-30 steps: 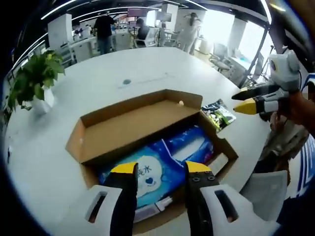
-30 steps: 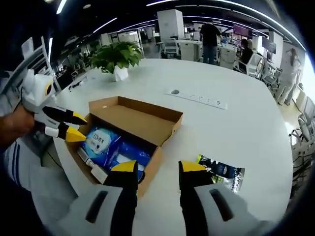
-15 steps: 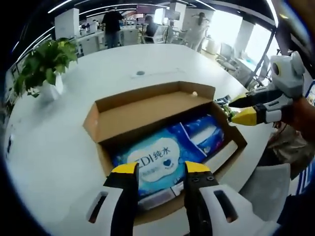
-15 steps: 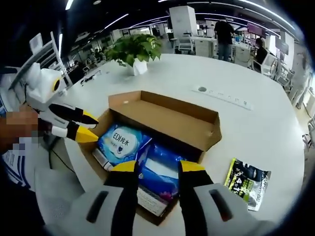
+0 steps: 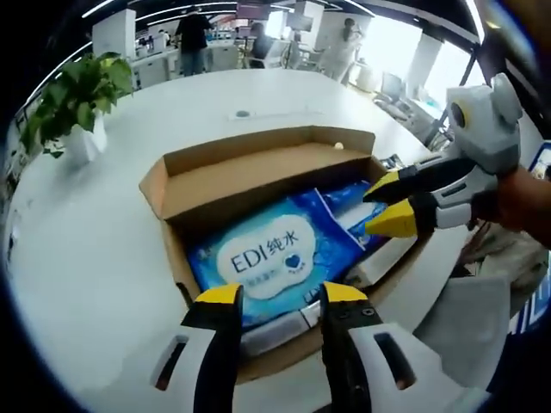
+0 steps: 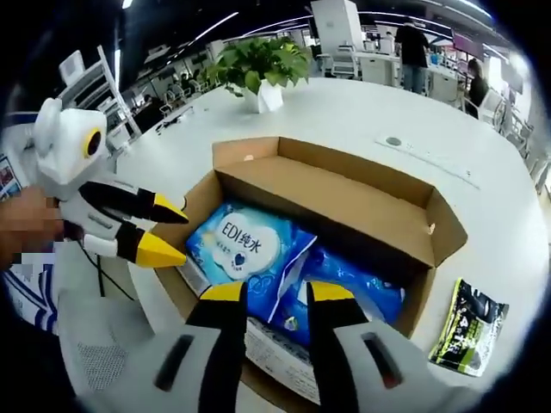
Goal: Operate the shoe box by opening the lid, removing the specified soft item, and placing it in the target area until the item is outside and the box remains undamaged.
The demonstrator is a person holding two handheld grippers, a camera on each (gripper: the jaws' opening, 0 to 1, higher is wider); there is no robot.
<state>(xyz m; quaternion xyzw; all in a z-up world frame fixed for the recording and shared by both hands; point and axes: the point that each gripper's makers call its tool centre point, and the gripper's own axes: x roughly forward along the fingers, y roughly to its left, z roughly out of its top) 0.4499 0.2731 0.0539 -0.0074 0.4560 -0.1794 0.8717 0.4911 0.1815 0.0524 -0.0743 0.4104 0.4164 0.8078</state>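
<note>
An open brown cardboard shoe box (image 5: 241, 172) (image 6: 344, 185) lies on a white table, its lid folded back. Inside lie a blue soft pack printed "EDI" (image 5: 275, 258) (image 6: 245, 245) and a second blue pack (image 5: 357, 206) (image 6: 344, 280) beside it. My left gripper (image 5: 281, 294) (image 6: 168, 234) is open, hovering over the box's near edge above the "EDI" pack. My right gripper (image 6: 273, 291) (image 5: 383, 206) is open too, its yellow tips over the second blue pack, holding nothing.
A potted plant (image 5: 73, 95) (image 6: 263, 69) stands on the table beyond the box. A dark green packet (image 6: 469, 327) lies on the table beside the box. People and desks are in the background. A hand (image 5: 521, 194) holds the right gripper.
Both grippers have closed in on the box. The right gripper moved from beside the box to over the blue packs inside; both stay open.
</note>
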